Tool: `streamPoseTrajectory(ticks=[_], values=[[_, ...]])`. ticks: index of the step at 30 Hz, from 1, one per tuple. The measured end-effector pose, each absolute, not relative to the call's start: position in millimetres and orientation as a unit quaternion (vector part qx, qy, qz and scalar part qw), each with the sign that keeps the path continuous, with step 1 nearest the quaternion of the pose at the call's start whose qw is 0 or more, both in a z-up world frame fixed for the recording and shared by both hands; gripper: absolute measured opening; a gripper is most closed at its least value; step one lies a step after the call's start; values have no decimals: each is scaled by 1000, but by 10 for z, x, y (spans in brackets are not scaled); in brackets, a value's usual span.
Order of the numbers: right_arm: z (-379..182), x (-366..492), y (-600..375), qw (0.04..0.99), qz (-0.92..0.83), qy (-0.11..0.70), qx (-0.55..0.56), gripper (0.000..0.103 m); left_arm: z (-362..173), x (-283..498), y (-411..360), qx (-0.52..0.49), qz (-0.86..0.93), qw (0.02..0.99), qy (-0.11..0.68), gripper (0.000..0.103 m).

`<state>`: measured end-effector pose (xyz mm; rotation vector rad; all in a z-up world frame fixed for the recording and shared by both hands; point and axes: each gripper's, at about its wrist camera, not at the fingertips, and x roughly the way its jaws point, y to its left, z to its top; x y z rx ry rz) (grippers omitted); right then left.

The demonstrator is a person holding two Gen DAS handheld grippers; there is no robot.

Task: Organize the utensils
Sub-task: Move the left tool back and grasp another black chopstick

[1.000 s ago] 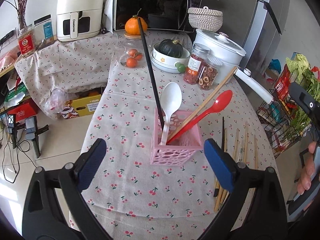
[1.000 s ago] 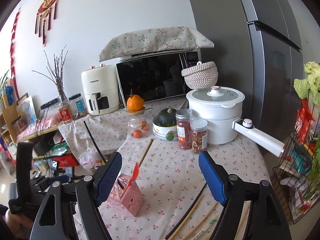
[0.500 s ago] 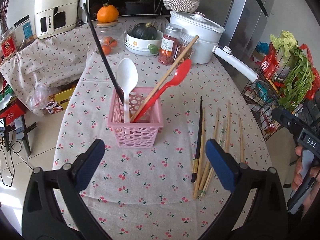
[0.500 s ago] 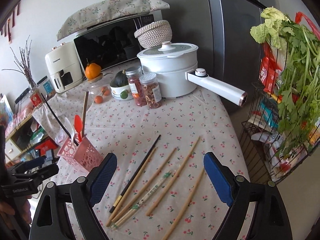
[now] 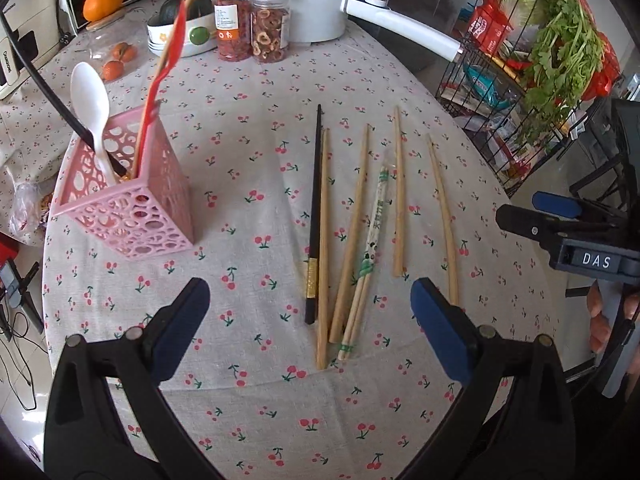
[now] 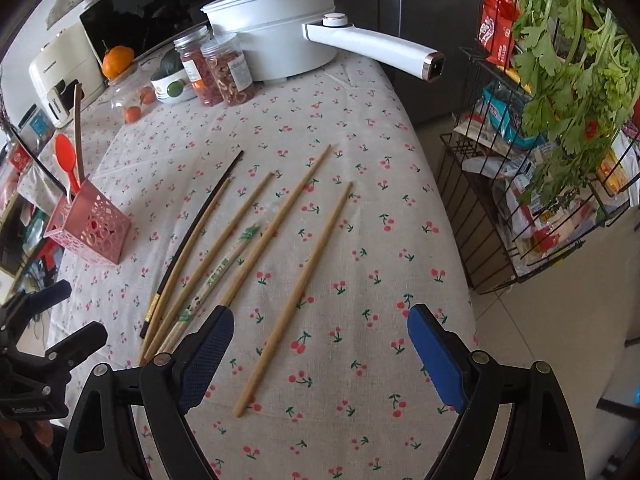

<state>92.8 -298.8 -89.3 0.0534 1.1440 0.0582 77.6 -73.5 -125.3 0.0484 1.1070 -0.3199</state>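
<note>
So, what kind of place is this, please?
Most likely a home kitchen or dining corner: a white electric pot, a microwave and a wire rack of vegetables surround the cloth-covered table.

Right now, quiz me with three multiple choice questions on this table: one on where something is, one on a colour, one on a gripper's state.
1. The black chopstick on the table lies where among the loose ones?
A. nearest the pink holder
B. farthest from it
C. in the middle

2. The upright spoons in the holder are?
A. both white
B. white and red
C. blue and green

3. The right gripper is?
A. shut on a chopstick
B. open, empty
C. shut, empty

Answers: 1 A, it edges the row. 2 B, both stand in the holder. 3 B, pads wide apart.
</note>
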Motion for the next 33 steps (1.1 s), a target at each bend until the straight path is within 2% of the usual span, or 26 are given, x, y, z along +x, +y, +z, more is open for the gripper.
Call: streamPoseTrajectory(ticks=[8, 11, 13, 14, 16, 18, 22, 26, 29, 33], values=[[-984, 967, -3143, 826, 21, 562, 35, 90, -1314, 900, -871, 21, -161, 825, 541, 97], [-1018, 1027, -3237, 819, 17, 572, 51, 90, -1297, 1006, -902, 21, -157, 826, 542, 83], [-1023, 1075, -3290, 818, 13, 573, 59, 90, -1296, 1094, -913, 11, -160, 823, 545, 67], [-1025, 1105, -3314, 817, 12, 573, 62, 90, -1303, 1146, -928, 7, -162, 822, 546, 63], [-1034, 1173, -3359, 818, 16, 571, 67, 90, -1340, 1272, -984, 9, -161, 820, 549, 44], [-1062, 1233, -3407, 817, 14, 571, 73, 90, -1396, 1422, -1049, 12, -155, 820, 551, 36], [-1163, 1362, -3477, 809, 10, 582, 86, 90, -1536, 1770, -1133, 10, -125, 824, 553, 25], [-1209, 1431, -3509, 805, 11, 585, 96, 90, -1628, 2082, -1210, 3, -101, 830, 549, 22], [-1216, 1469, -3517, 805, 14, 585, 100, 90, -1676, 2234, -1298, 2, -93, 832, 548, 15], [-1202, 1509, -3534, 807, 12, 581, 106, 90, -1752, 2385, -1409, 10, -83, 832, 549, 15]])
